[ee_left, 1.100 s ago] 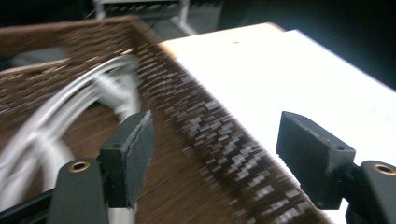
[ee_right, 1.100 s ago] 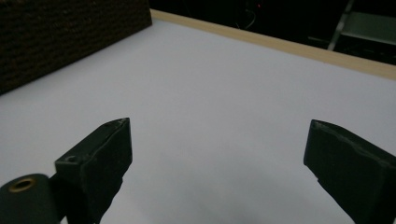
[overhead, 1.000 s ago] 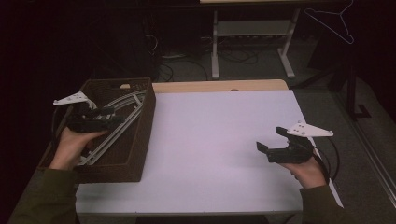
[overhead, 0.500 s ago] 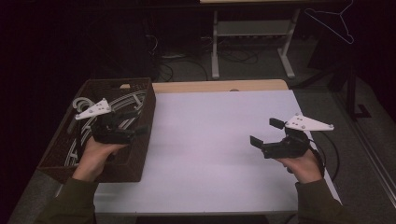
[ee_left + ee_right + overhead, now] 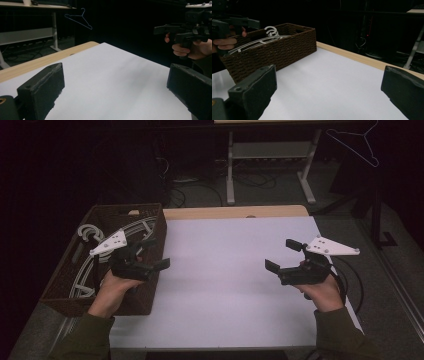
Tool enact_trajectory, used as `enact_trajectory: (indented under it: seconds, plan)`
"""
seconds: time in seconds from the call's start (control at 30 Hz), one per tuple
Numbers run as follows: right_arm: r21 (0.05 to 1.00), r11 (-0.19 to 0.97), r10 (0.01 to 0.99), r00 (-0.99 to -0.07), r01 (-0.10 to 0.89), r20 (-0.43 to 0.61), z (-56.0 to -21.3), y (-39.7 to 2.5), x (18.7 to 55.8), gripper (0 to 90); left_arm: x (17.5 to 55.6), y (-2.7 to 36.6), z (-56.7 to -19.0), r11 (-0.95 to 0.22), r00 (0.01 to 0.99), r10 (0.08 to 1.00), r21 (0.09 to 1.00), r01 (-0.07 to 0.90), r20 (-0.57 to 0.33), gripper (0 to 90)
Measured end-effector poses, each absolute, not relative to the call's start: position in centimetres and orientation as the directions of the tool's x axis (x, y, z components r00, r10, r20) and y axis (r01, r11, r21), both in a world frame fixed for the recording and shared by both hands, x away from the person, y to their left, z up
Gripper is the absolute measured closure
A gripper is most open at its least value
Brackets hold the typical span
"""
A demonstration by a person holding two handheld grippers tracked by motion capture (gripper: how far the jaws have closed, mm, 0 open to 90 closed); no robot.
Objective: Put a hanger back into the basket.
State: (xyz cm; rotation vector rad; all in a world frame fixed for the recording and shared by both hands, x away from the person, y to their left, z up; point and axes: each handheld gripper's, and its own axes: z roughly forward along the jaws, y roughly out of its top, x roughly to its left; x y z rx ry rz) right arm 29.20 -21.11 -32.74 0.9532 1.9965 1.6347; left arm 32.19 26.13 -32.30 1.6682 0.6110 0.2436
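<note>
White hangers (image 5: 95, 257) lie in the basket (image 5: 150, 270) at the table's left edge, long axes front-to-back.
The left gripper (image 5: 152, 255), jaws spread and empty, sits over the basket's right wall, nearer; the right gripper (image 5: 282, 255), also spread, is well apart.

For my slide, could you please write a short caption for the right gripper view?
Open right tongs face a brown woven basket holding white hangers at the white table edge.

Basket (image 5: 150, 227): on the table's (image 5: 225, 285) left edge.
Hangers (image 5: 87, 270): in the basket.
Left gripper (image 5: 156, 254): over the basket's right wall.
Right gripper (image 5: 283, 255): above the table's right side.
</note>
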Motion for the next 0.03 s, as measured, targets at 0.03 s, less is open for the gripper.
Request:
enact_trajectory:
  seconds: [0.03]
  plan:
    - [0.963, 0.091, 0.71, -0.695, 0.252, 0.115, -32.78, -21.15, 29.24, 0.0, 32.18, 26.06, -32.31, -0.083, 0.838, 0.517, 0.964, 0.253, -0.175, 0.7]
